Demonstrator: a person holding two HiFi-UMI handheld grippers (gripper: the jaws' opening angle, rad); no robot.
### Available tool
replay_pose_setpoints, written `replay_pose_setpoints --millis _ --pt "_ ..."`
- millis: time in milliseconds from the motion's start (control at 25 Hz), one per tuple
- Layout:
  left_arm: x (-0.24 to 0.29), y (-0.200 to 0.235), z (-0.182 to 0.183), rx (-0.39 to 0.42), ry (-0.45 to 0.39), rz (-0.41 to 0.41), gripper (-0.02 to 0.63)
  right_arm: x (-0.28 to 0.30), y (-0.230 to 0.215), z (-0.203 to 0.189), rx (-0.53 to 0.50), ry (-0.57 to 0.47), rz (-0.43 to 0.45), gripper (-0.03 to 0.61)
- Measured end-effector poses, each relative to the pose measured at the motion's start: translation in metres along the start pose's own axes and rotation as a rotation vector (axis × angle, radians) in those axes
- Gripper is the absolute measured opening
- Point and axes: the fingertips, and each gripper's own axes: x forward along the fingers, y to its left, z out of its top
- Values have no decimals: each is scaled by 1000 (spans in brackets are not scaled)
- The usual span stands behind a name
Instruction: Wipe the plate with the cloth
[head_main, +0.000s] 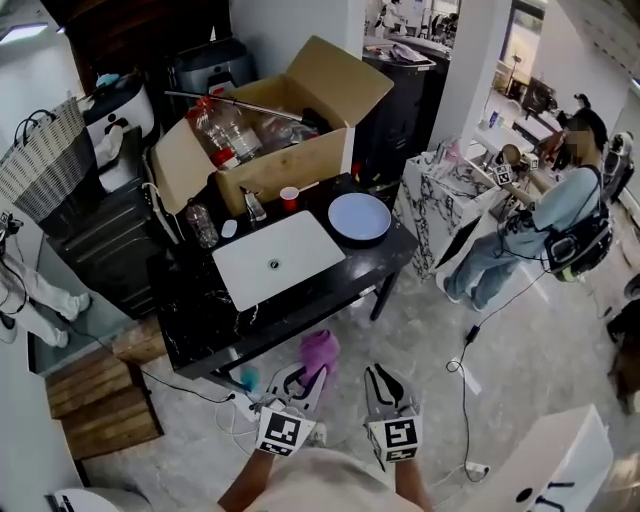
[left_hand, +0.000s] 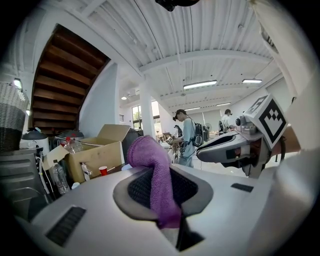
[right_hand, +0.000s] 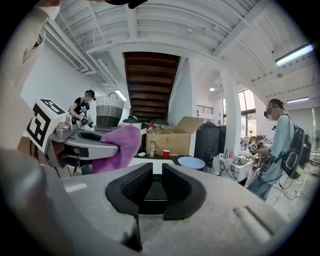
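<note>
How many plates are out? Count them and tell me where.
1: the blue plate on the black table, right of the white sink. The cardboard box may hide more.

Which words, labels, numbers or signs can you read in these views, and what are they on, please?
No text can be read anywhere.
On the left gripper and right gripper: square black-and-white markers on their cubes, patterns only, no letters.
On the white box at lower right: black marks, cut off by the frame, unreadable.
On the plastic bottles in the cardboard box: labels too small.

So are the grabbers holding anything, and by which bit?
The left gripper pinches the purple cloth by a bunched fold; the right gripper holds nothing.
</note>
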Motion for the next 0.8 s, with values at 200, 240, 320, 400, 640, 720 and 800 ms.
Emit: replay_pose_setpoints --millis 200,240,320,400,640,720,800 --pt "21 22 -3 -3 -7 -31 58 22 -8 -4 -21 32 -43 60" --pt "25 25 -2 -6 -9 -36 58 25 -10 -5 -26 39 -49 60" --pt "30 30 -2 -12 -15 -45 58 32 -12 -5 -27 41 -52 60" --pt "36 34 -3 -16 -15 -52 58 40 -12 -1 -13 35 -53 60" --pt "55 46 1 -9 -24 -71 58 54 -21 5 -15 46 -73 60" --pt "60 49 3 -7 -33 -75 58 59 -25 5 -9 39 -80 60" --pt "65 52 3 -6 -39 -76 58 66 -29 6 -17 25 -83 60"
